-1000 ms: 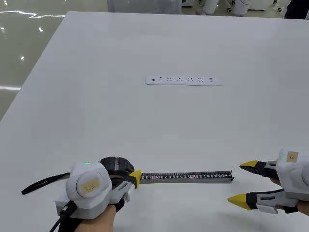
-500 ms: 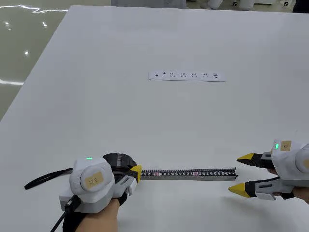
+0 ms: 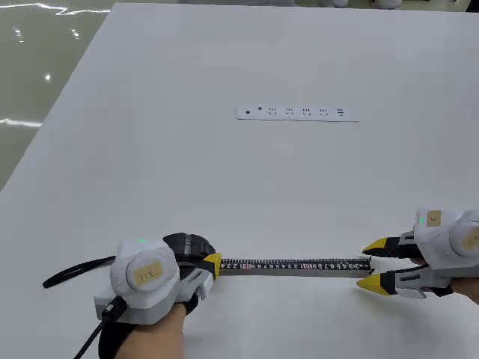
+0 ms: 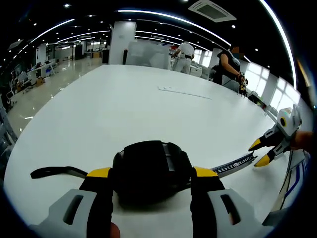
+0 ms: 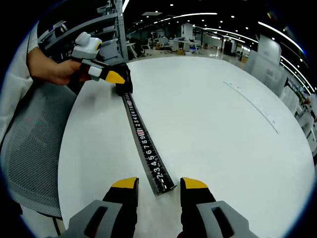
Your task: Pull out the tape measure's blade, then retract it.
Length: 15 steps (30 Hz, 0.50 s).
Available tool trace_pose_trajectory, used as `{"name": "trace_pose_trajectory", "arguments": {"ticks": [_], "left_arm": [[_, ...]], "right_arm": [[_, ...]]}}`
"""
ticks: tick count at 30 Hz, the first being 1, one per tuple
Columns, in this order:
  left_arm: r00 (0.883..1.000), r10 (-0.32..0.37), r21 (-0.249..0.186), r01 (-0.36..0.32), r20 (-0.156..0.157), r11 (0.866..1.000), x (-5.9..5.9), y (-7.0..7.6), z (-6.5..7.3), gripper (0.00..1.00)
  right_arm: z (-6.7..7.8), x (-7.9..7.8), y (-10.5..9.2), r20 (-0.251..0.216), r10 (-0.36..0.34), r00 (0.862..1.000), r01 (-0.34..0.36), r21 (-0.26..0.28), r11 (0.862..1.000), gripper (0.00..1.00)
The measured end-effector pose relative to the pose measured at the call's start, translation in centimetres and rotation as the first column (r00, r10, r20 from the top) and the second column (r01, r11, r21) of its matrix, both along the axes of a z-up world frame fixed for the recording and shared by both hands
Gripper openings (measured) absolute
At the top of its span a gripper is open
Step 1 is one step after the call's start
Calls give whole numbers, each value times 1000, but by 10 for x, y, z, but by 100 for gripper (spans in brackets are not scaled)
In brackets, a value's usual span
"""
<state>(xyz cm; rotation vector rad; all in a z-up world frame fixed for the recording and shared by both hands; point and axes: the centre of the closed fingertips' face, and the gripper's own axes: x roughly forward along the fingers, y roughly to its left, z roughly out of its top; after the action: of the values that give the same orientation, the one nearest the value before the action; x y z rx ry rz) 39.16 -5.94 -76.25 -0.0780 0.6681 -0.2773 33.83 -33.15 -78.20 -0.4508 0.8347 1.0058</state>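
Observation:
A black tape measure (image 3: 191, 248) lies on the white table near its front edge, with my left gripper (image 3: 202, 273) shut on its case. In the left gripper view the case (image 4: 151, 166) sits between the yellow-tipped jaws of that gripper (image 4: 152, 173). The dark blade (image 3: 292, 265) runs out flat to the right across the table. My right gripper (image 3: 372, 264) is open, its jaws either side of the blade's end without touching it. The right gripper view shows the blade's end (image 5: 161, 184) in the gap of that gripper (image 5: 159, 184), and the case (image 5: 124, 85) far up the blade.
A white power strip (image 3: 297, 113) lies flat near the middle of the table (image 3: 187, 149). A black wrist strap (image 3: 75, 271) trails left from the tape measure. A grey mesh chair (image 5: 34, 163) stands off the table's near side. People stand beyond the far end.
My right gripper has moved left to the blade's end and its jaws have narrowed around it. The left gripper and the case have stayed put.

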Motion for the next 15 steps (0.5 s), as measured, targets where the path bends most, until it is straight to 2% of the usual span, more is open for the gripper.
{"name": "trace_pose_trajectory", "arguments": {"ticks": [8,15], "left_arm": [[1000,-1,3,1,2,1000,0,0,0,59],[1000,0,5,0,1,1000,0,-1,0,59]], "right_arm": [[-8,1,-5,-8,41,999,-41,-30,999,23],[-8,2,-6,-1,81,997,-81,-47,996,18]]}}
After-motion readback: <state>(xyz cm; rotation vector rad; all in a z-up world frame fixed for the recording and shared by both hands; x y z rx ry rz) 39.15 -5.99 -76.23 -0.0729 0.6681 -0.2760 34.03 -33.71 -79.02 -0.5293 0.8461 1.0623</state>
